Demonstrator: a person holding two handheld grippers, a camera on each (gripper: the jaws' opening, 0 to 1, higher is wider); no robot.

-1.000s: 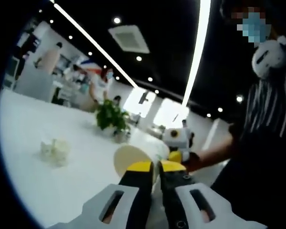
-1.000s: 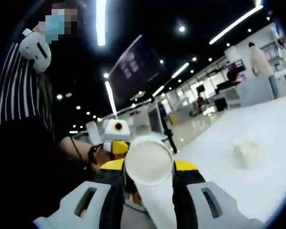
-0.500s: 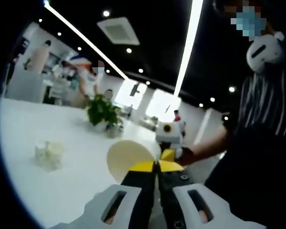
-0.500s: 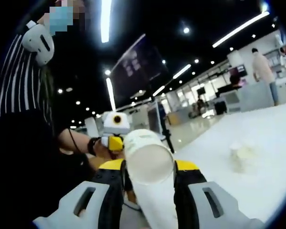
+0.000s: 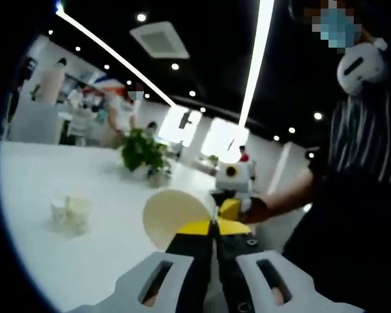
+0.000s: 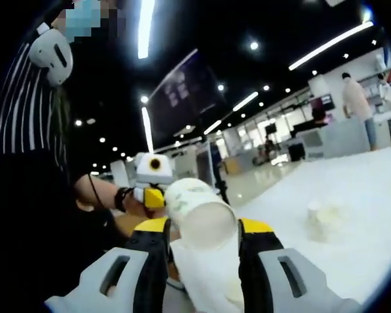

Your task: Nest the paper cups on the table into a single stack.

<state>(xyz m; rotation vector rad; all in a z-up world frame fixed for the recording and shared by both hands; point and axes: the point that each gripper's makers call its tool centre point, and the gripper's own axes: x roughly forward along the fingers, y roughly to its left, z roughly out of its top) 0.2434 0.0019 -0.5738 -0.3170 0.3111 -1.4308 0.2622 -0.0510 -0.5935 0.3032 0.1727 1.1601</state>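
1. Two yellow-tipped jaws of the left gripper (image 5: 213,227) pressed together in the left gripper view, pinching the rim of a paper cup (image 5: 171,217) whose open mouth faces the camera. Further off on the white table (image 5: 111,254), a small cluster of loose paper cups (image 5: 70,212), well apart from the held one. Behind, a potted plant (image 5: 143,153); at right, the right gripper (image 5: 233,187) coming in, held by a person in a striped top (image 5: 368,140).

2. In the right gripper view, the right gripper (image 6: 203,229) with jaws spread around a stack of cups (image 6: 205,251), clamped on its sides, base end toward the camera; the topmost cup (image 6: 197,212) tilted and not yet seated flush. Beyond it, the left gripper (image 6: 150,179) close by. Remaining cups (image 6: 324,218) waiting on the table (image 6: 371,195) at right.

3. Step in hand, by judgement: bringing the single cup to the held stack. Next move calls for lining mouth and base on one axis, sliding home, then letting go of the rim without crushing it. After that, fetching the cluster left on the table.
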